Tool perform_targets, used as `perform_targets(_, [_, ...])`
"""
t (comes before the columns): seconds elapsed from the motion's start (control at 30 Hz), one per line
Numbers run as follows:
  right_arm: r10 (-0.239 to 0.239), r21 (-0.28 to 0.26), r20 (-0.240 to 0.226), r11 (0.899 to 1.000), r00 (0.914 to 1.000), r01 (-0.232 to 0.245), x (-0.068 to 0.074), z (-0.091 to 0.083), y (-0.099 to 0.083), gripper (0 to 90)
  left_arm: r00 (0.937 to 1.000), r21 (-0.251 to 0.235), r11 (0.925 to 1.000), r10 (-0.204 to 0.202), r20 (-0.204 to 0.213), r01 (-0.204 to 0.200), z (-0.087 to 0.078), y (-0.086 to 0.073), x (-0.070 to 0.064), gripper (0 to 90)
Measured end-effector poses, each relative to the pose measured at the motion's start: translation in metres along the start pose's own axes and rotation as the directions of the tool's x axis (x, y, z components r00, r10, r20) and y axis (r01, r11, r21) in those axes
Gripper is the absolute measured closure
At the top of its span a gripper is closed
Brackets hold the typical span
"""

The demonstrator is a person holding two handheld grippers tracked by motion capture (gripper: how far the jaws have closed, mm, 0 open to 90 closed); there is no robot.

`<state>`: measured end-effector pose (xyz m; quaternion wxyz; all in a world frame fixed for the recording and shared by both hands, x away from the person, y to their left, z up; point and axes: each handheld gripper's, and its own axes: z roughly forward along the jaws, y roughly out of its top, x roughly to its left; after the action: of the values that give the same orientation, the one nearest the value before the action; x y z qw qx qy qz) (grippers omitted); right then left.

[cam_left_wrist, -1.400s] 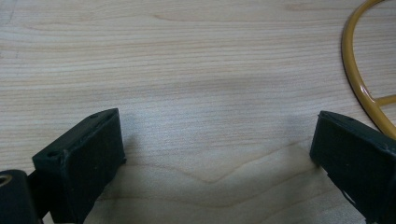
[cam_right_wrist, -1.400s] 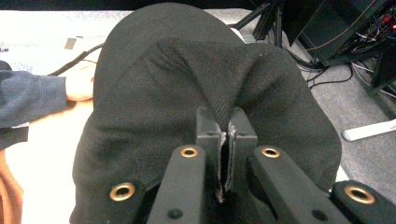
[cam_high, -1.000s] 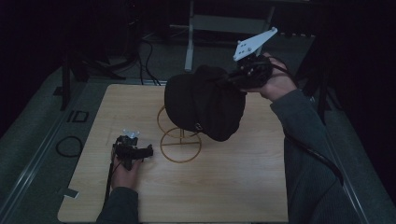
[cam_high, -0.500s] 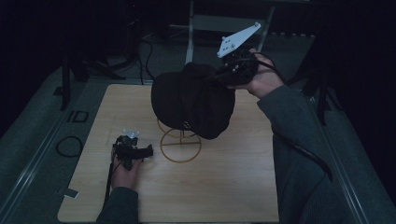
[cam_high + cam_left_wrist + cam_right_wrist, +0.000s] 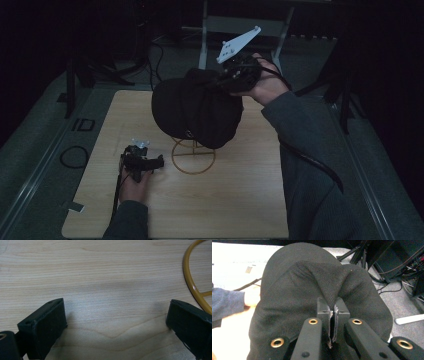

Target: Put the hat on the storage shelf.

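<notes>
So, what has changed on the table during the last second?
The right gripper, shut on the black cap, carried it left and a little away from the person, so it now hangs over the yellow wire stand. The grip did not change. The left gripper stayed open and resting on the wooden table, beside the stand's ring.

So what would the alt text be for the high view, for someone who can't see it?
A person's right gripper holds a black cap above a yellow wire stand on a wooden table. The left gripper rests open on the table beside the stand.
</notes>
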<state>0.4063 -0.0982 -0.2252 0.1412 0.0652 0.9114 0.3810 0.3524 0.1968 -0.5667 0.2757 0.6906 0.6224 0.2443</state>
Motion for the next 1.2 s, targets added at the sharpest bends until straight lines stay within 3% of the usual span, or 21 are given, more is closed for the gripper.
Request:
perform_targets(0.47, [-0.025,0.058,-0.007,0.998,0.9997,0.025,0.008,0.036,0.012,85.8,1.0,0.0,1.0,0.001,-0.001,-0.001,0.0,0.0,0.0,2.4])
perform_targets(0.83, [0.019,0.095,-0.011,0.995,0.9998,-0.018,0.011,0.08,0.011,84.9,1.0,-0.001,1.0,-0.001,-0.001,0.001,0.0,0.0,0.0,2.4])
perform_targets(1.2, [0.066,0.097,-0.002,0.993,0.9978,-0.065,0.009,0.1,0.006,84.4,1.0,0.002,1.0,0.002,-0.001,-0.002,0.0,0.0,0.0,2.4])
